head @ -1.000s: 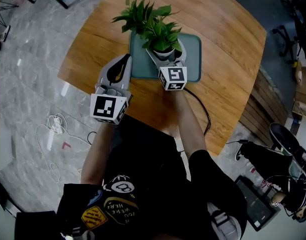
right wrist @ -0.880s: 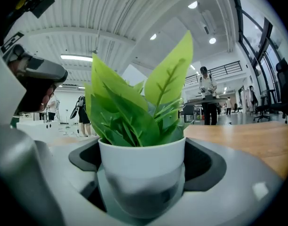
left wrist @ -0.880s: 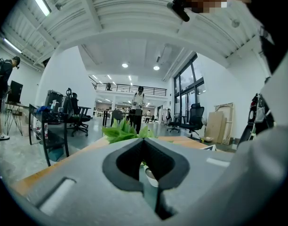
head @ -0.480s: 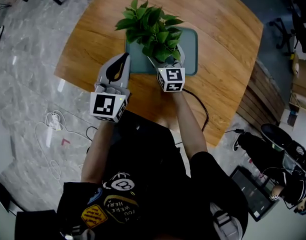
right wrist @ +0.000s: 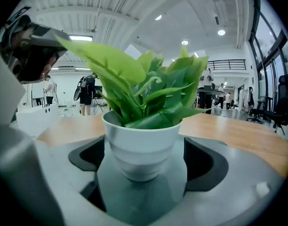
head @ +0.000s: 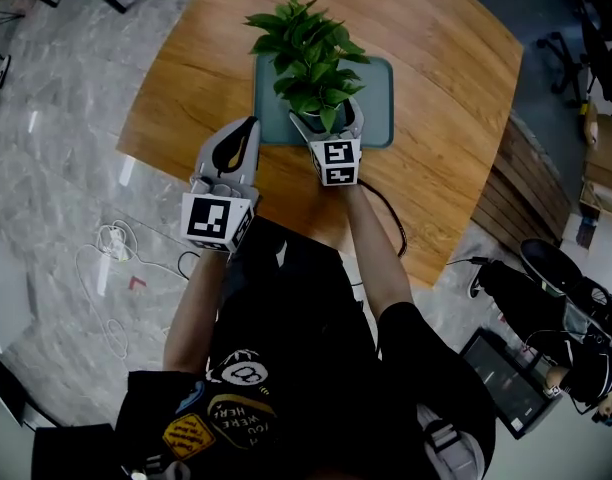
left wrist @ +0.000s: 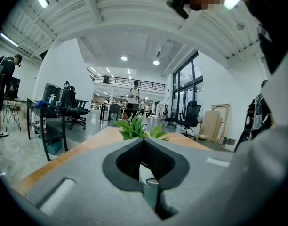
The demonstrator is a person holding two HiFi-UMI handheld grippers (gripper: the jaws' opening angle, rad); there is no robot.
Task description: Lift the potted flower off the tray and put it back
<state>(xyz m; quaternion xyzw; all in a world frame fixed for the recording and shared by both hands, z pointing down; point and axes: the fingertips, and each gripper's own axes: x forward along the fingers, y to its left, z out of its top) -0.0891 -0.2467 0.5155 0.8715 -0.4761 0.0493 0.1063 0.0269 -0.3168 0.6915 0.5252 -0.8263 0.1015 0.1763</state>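
The potted flower (head: 308, 53), green leaves in a white pot (right wrist: 141, 149), stands upright with its base on the teal tray (head: 376, 88). My right gripper (head: 326, 118) reaches in from the tray's near edge. Its wide-set jaws hold the pot on both sides, the dark pads (right wrist: 203, 159) touching its walls, so this gripper (right wrist: 144, 161) is shut on the pot. Left of the tray's near corner hovers my left gripper (head: 248, 126), shut and empty. In the left gripper view the white pot (left wrist: 146, 171) and its leaves show past the closed tips of that gripper (left wrist: 144, 142).
The tray lies on a rounded wooden table (head: 446, 68). A black cable (head: 391, 208) runs off the table's near edge by my right arm. White cables (head: 106, 258) lie on the marble floor at left. Stacked boards (head: 526, 208) and a chair (head: 566, 278) stand at right.
My right gripper has sunk with the pot in it and drawn slightly nearer to me, and the leaves now sit over the tray. The left gripper shifted slightly.
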